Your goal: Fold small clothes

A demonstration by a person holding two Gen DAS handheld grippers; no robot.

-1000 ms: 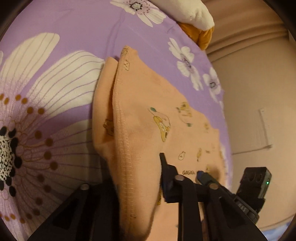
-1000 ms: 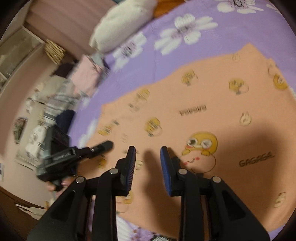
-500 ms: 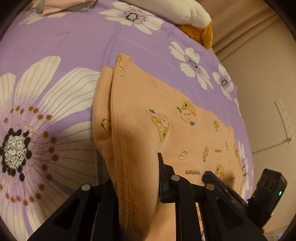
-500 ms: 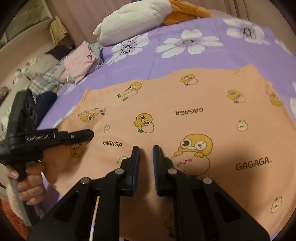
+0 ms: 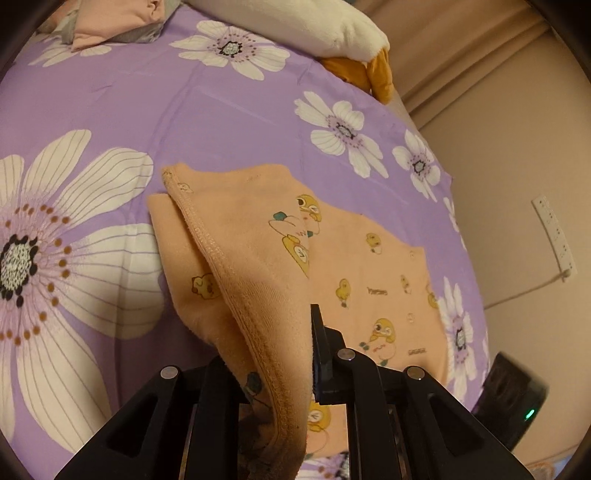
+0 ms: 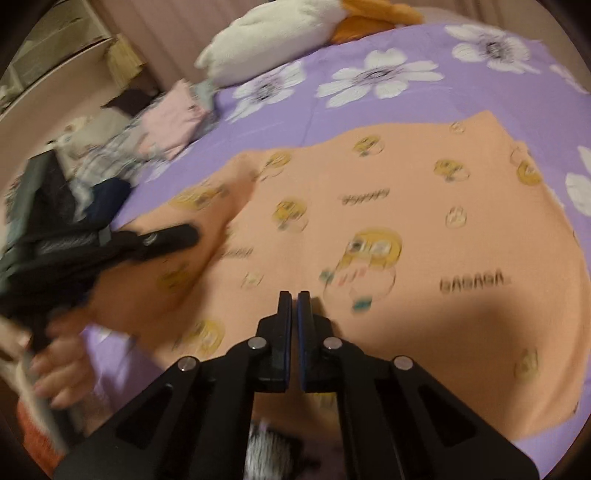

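While the peach garment [image 6: 388, 229] is lying spread across the purple flowered bedsheet [image 5: 229, 122], one hemmed edge of it is rising in a fold, clamped between the fingers of the left gripper [image 5: 291, 354]. Seen from the right wrist, that gripper [image 6: 173, 236] is holding the cloth's near-left corner lifted off the sheet. Over the garment's near edge the right gripper [image 6: 294, 306] is hovering with its fingers almost together and nothing between them. Beyond, a white plush pillow [image 6: 280, 33] is resting at the bed's far end, and a pile of other clothes [image 6: 162, 125] is sitting near the sheet's left side.
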